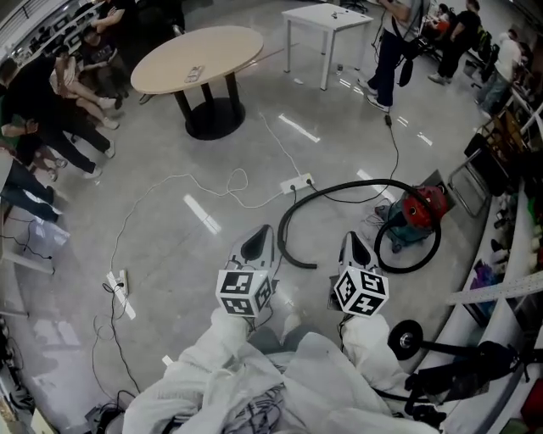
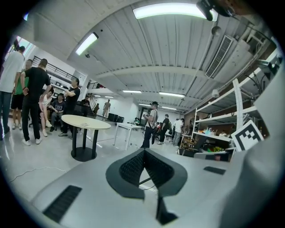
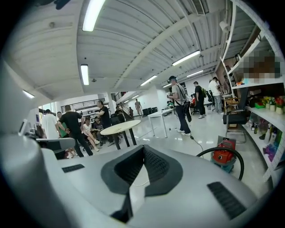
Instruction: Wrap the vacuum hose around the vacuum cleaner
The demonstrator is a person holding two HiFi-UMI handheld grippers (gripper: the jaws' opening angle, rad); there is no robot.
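Observation:
The red vacuum cleaner stands on the grey floor at the right, ahead of me. Its black hose arcs from the machine out to the left and curls back, its free end lying on the floor between my two grippers. A second loop of hose lies around the machine's front. My left gripper is shut and empty, just left of the hose end. My right gripper is shut and empty, a short way left of the vacuum. The right gripper view shows the vacuum cleaner and a hose loop ahead on the right.
A white power strip with its cable lies by the hose, and another strip lies at the left. A round table and a white table stand farther off. Several people sit and stand around. Shelving lines the right side.

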